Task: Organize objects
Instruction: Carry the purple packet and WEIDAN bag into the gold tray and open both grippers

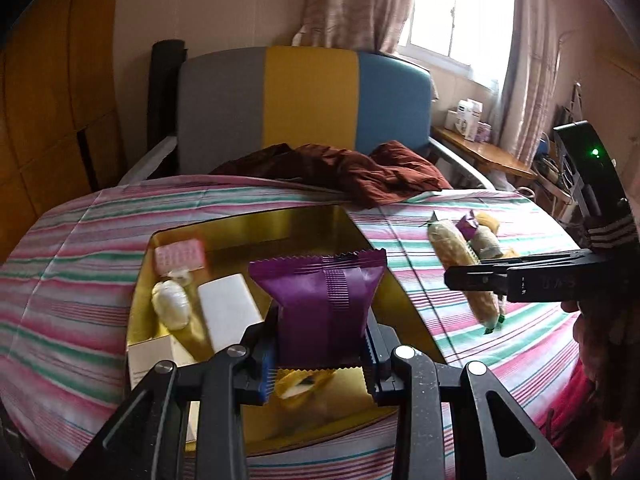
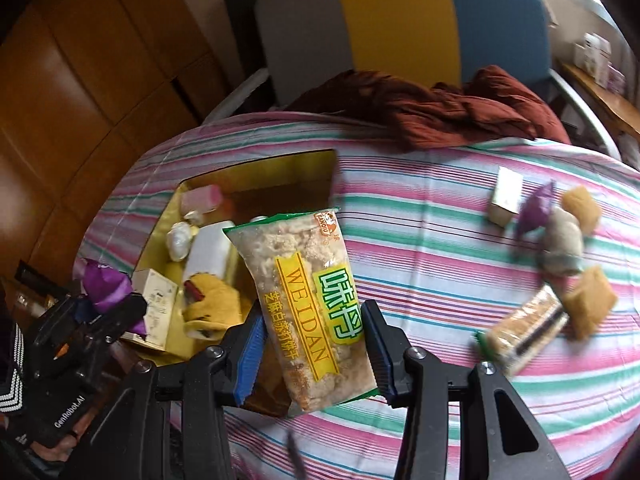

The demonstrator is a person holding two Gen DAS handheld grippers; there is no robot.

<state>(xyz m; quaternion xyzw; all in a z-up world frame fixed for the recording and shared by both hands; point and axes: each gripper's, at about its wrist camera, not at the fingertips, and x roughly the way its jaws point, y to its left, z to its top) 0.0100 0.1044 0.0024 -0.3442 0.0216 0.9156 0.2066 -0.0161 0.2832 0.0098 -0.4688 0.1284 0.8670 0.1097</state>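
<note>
Left gripper (image 1: 320, 354): closed on the purple packet (image 1: 324, 304), which is pinched near its lower seam so that it stands upright over the gold tray (image 1: 280, 224); a drop into the tray is judged to be the step in hand.
Right gripper (image 2: 314, 356): closed on the cracker pack (image 2: 306, 304), a clear bag with a yellow and green label, clamped across its width and carried at a tilt beside the tray's right edge.
Reason for the grips: each packet is held by its sides, so that the contents hang free and can be released straight down.
Gold tray: set on the striped bedcover (image 2: 420, 240) as the collecting place. Inside it are counted one pink packet (image 1: 180, 256), one white wrapped sweet (image 1: 171, 304), one white block (image 1: 228, 312), one printed box (image 2: 158, 300) and one yellow pastry (image 2: 212, 306).
Loose pile on the bedcover: well apart from the tray, not yet sorted. Counted from the right wrist view are one small box (image 2: 505, 196), one purple wrapper (image 2: 536, 206), one grey-brown wrapped roll (image 2: 562, 242), two tan pastries (image 2: 580, 204) and one clear layered pack (image 2: 528, 330); blur makes the count uncertain.
Red-brown cloth (image 1: 360, 172): one, crumpled at the far edge of the bedcover.
Headboard (image 1: 308, 100): one, in grey, yellow and blue panels.
Progress: judged partly done, with two packets in transit.
</note>
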